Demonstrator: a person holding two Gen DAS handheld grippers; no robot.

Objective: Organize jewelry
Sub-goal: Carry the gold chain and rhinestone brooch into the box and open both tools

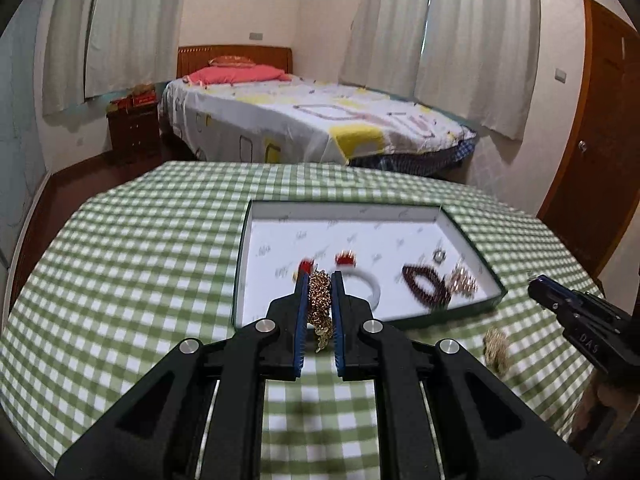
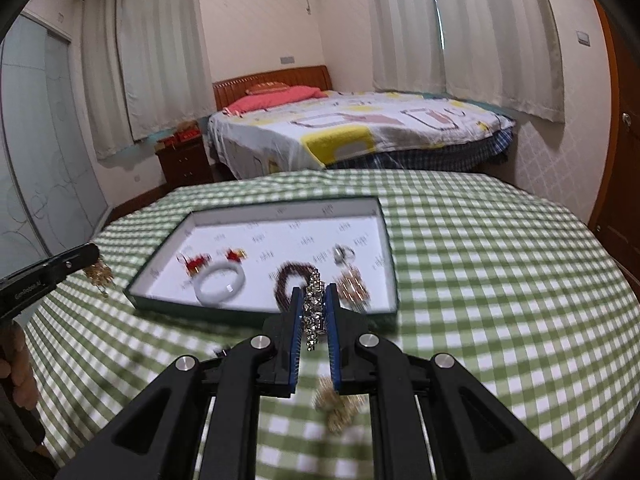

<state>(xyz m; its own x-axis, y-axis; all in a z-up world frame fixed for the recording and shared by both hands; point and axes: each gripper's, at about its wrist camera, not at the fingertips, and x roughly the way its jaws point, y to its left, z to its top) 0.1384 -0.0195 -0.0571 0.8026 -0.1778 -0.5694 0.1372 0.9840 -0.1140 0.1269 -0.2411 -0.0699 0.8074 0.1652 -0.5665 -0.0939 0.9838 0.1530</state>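
A shallow green-rimmed tray (image 1: 472, 236) (image 2: 390, 248) with a white floor lies on the checked table. In it lie a white bangle (image 1: 370, 286) (image 2: 220, 282), red earrings (image 1: 345, 259) (image 2: 196, 263), a dark bead bracelet (image 1: 424, 288) (image 2: 292, 274), a silver ring (image 1: 439, 256) (image 2: 343, 254) and a rose-gold piece (image 1: 464, 282) (image 2: 352, 286). My left gripper (image 1: 319, 276) is shut on a gold chain (image 1: 320, 304) above the tray's near left edge. My right gripper (image 2: 314, 292) is shut on a silver sparkly bracelet (image 2: 314, 312) above the tray's near edge.
A gold jewelry piece (image 1: 496, 350) (image 2: 336, 402) lies on the green checked tablecloth (image 1: 140, 260) just in front of the tray. A bed (image 1: 312, 120) and a nightstand (image 1: 134, 132) stand beyond the table. A brown door (image 1: 592, 160) is at right.
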